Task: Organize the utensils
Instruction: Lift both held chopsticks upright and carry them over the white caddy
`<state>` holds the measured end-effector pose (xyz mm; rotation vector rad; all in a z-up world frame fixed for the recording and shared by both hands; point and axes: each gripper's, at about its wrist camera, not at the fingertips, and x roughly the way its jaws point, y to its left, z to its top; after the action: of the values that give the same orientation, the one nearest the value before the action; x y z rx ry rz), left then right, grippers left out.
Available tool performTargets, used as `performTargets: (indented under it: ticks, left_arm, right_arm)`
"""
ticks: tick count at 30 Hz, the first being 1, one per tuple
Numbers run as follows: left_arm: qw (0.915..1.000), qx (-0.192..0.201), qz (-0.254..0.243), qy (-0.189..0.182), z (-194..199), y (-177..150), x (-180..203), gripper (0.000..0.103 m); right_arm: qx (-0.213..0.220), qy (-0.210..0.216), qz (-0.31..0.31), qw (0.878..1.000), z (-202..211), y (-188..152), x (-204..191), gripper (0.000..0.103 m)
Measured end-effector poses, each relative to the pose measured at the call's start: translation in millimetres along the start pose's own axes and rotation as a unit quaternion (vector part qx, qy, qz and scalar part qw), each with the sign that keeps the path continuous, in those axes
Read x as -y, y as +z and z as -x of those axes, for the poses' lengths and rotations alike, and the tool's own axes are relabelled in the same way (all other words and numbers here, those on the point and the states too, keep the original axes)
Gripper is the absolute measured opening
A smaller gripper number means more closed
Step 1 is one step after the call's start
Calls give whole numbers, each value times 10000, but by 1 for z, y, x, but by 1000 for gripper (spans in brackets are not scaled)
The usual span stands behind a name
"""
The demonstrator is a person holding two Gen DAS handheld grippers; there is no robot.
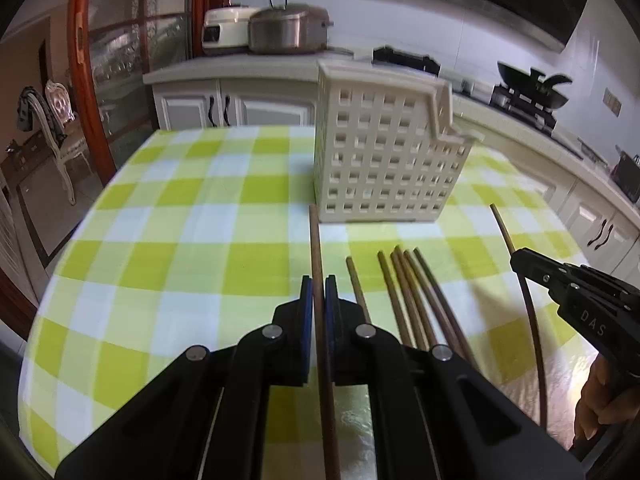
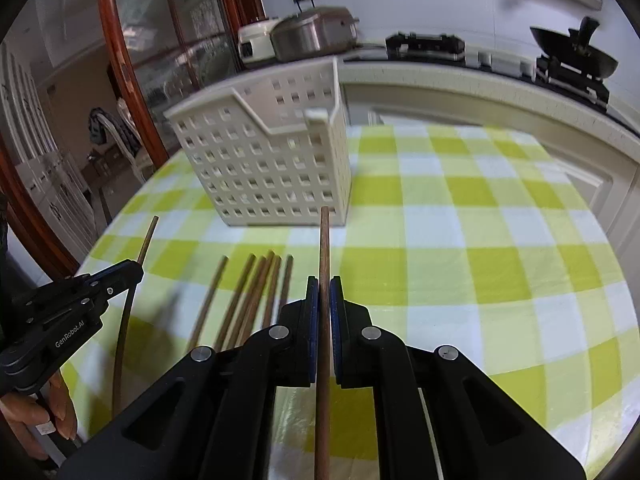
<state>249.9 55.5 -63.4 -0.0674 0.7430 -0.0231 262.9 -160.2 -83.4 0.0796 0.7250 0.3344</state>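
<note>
One brown wooden chopstick (image 1: 316, 248) is clamped between the blue pads of the left gripper (image 1: 319, 284), its tip pointing toward the cream perforated utensil holder (image 1: 384, 148) and ending just short of the holder's base. A second chopstick (image 2: 325, 240) is clamped in the same manner by the right gripper (image 2: 324, 286), its tip likewise ending close to the holder's foot. Both grippers are closed tight on their sticks, which run back between the fingers and out of the lower edge of each view. Five loose chopsticks (image 1: 404, 292) lie side by side on the green-and-white checked tablecloth (image 1: 180, 240), between the two grippers and near the holder. The holder stands upright on the cloth toward the far side of the table, with a stepped rim. Beyond the table, a kitchen counter (image 1: 240, 68) carries a steel pot (image 1: 288, 32) and a white cooker (image 1: 224, 28); a black wok (image 1: 532, 84) sits on the stove to the right.
</note>
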Motion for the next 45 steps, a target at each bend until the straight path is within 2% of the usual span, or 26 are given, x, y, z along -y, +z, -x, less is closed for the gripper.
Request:
performTargets:
  ticks: [7,23,35,45]
  left_arm:
    - [9987,511,-45,9,41,1,5,6]
    - [9936,1127,-103,-17,96,-2,11,6]
    - [9878,1543,-207,-3,124,-4,20,6]
    - [9827,1830,-270,-62,132,5,27,6]
  right_arm:
    - [438,63,44,9990,38,3,-3,8]
    - [1136,147,146,9933,98,6,-12,8]
    - [1507,124,167,9884,125,4,-14,8]
    - [1708,128,196,9850,128,12,-14,8]
